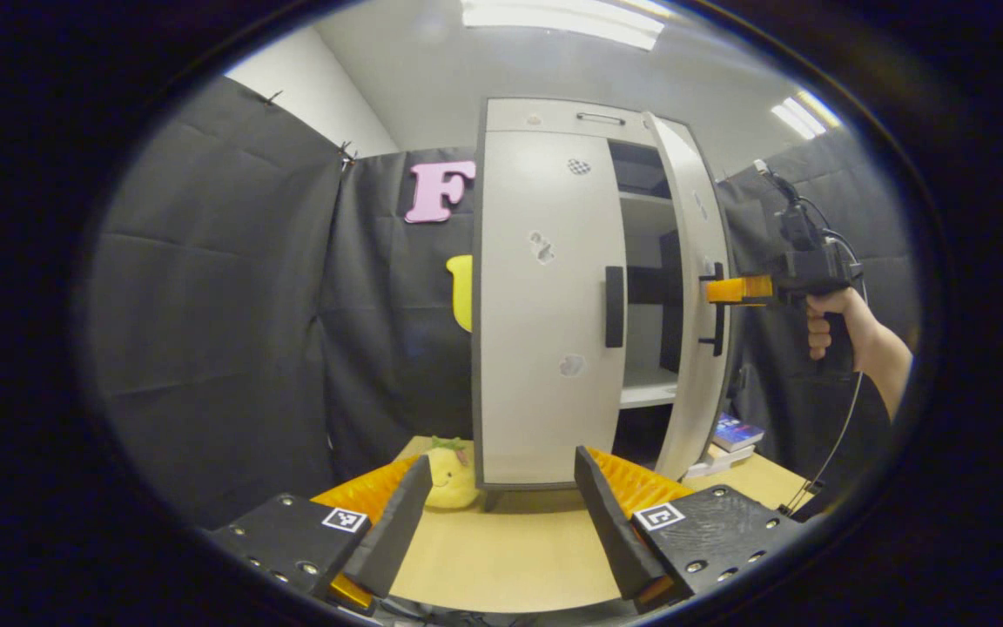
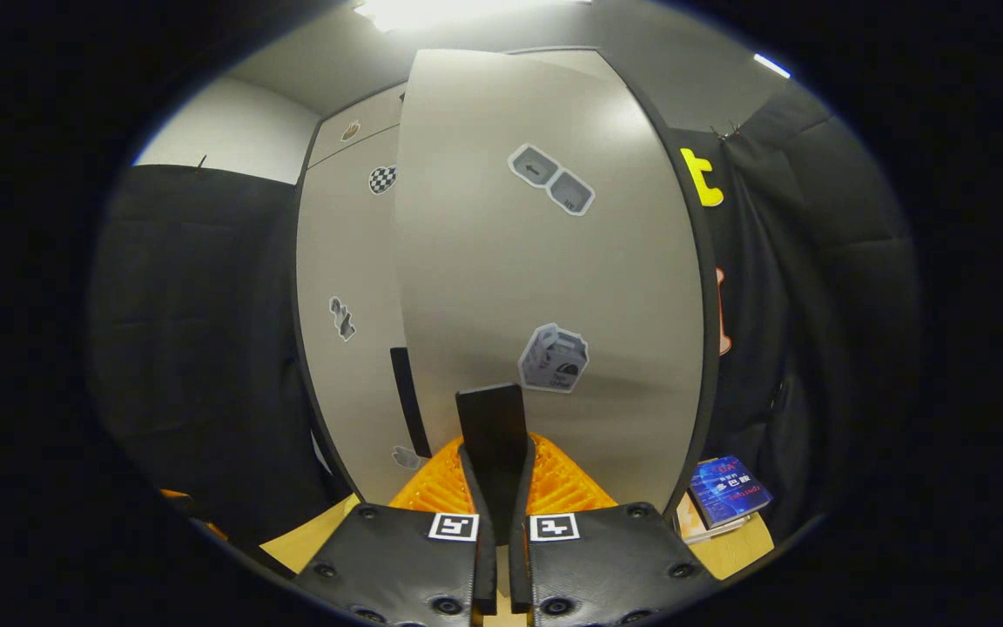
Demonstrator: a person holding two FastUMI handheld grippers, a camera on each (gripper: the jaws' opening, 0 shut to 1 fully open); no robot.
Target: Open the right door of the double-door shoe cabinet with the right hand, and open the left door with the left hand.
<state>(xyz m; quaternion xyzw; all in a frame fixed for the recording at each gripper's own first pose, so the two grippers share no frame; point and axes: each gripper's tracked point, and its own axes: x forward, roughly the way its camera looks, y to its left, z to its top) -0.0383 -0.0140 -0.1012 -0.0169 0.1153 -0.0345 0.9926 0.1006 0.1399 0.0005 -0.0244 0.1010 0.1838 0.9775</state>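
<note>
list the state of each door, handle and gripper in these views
right door: partly open, swung outward
left door: closed
right door handle: clamped between the right gripper's fingers
left door handle: untouched
right gripper: shut on the right door handle
left gripper: open, holding nothing, back from the cabinet
cabinet shelves: visible through the gap, look bare
</note>
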